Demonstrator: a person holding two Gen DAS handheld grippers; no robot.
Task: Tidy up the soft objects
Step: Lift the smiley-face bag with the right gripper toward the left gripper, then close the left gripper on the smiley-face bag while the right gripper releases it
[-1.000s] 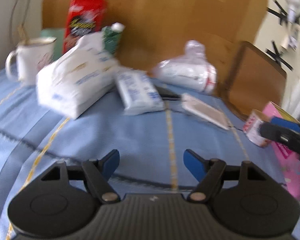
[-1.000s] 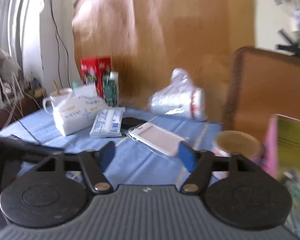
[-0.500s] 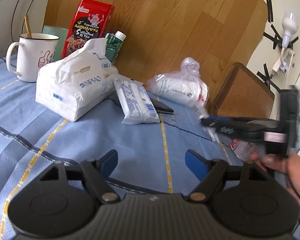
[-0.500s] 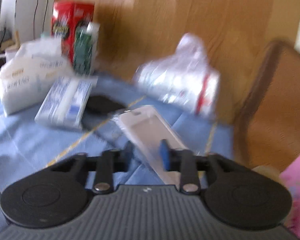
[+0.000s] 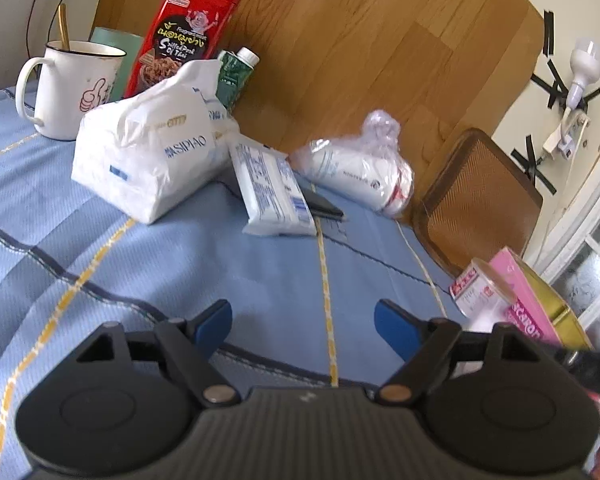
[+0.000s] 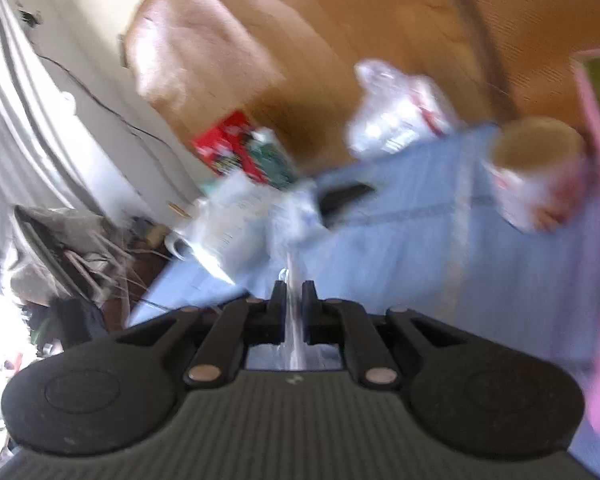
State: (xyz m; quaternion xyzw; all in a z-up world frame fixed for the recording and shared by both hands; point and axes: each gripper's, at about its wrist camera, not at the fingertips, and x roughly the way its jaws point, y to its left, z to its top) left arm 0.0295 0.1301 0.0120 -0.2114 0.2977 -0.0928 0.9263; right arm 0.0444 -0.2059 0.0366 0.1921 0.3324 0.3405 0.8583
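Your left gripper (image 5: 302, 320) hangs over the blue tablecloth (image 5: 180, 264) with its 2 blue-tipped fingers (image 5: 214, 318) well apart; the jaws have just been opening, and nothing lies between them.

Your right gripper (image 6: 293, 300) has its jaws drawn almost together, pinching a thin clear plastic sleeve (image 6: 292, 332) seen edge-on. The right wrist view is heavily blurred and tilted, so the sleeve's contents cannot be told.

Soft items, as seen from the left wrist:
1. The large white tissue pack (image 5: 152, 148) sits on the cloth, just in front of the white mug (image 5: 74, 88) and the red snack pouch (image 5: 184, 36).
2. The small flat tissue pack (image 5: 272, 192) lies just right of the large pack, tilted, with 1 edge resting over a dark flat object (image 5: 324, 206).
3. The clear bag holding a white roll (image 5: 360, 164) lies further right, near the wooden panel (image 5: 360, 40) at the back.

A small green carton (image 5: 236, 72) stands behind the large pack. At the right edge, a small tub (image 5: 480, 292) lies on its side against a pink box (image 5: 528, 300), near a brown chair back (image 5: 480, 204).
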